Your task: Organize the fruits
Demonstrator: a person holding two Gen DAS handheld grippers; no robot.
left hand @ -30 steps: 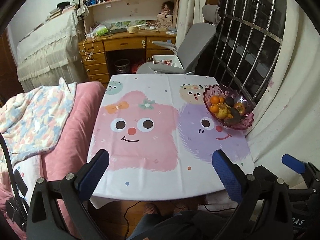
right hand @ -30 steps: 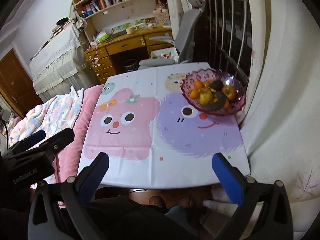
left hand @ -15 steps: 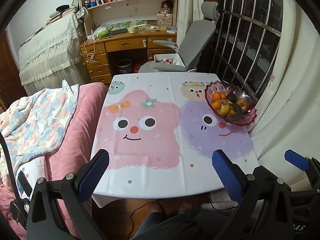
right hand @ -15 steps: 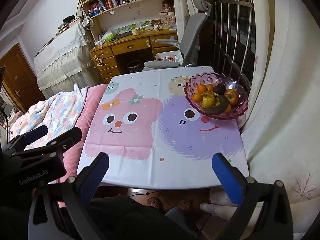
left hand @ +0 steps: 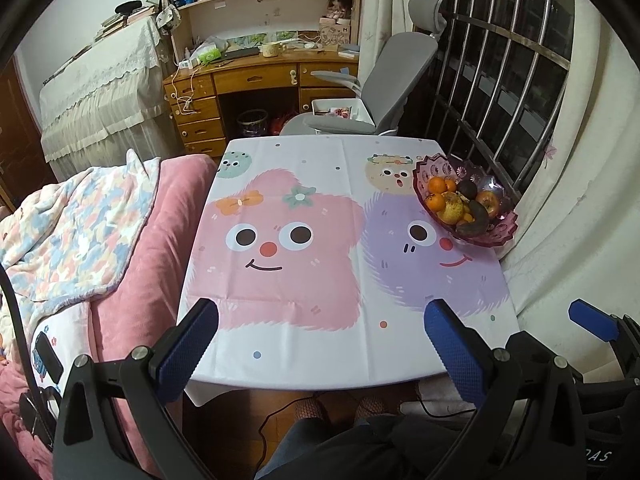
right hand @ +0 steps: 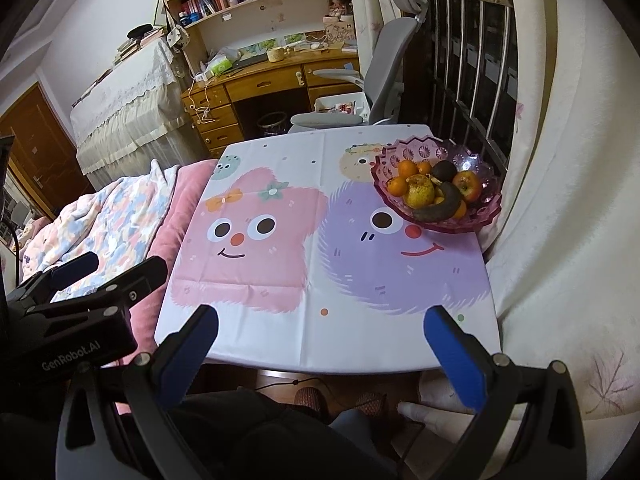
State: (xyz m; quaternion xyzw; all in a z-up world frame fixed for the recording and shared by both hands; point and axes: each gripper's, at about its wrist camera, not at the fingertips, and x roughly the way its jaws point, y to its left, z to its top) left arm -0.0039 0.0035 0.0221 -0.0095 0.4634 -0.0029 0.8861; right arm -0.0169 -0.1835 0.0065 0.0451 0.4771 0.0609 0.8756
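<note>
A purple glass fruit bowl point(left hand: 504, 236) point(right hand: 484, 216) stands at the far right of the table. It holds oranges point(right hand: 398, 185), a yellow pear point(right hand: 420, 191), a red apple point(right hand: 466, 184), a dark avocado point(right hand: 444, 169) and a blackened banana point(right hand: 438, 210). My left gripper point(left hand: 320, 340) is open and empty, held back over the table's near edge. My right gripper point(right hand: 320, 336) is open and empty too, also near the front edge. The right gripper shows in the left wrist view point(left hand: 592, 322), the left one in the right wrist view point(right hand: 80, 280).
The table point(left hand: 320, 152) carries a white cloth with pink and purple cartoon faces. A pink bed with a flowered blanket point(left hand: 72, 216) lies along the left. A grey chair point(left hand: 384, 80) and a wooden desk point(left hand: 256, 76) stand behind. Window bars and a curtain point(left hand: 580, 160) are at the right.
Both grippers have drawn back and risen a little from the table, so the table and bowl look farther away. Both stay open. The fruit has not moved.
</note>
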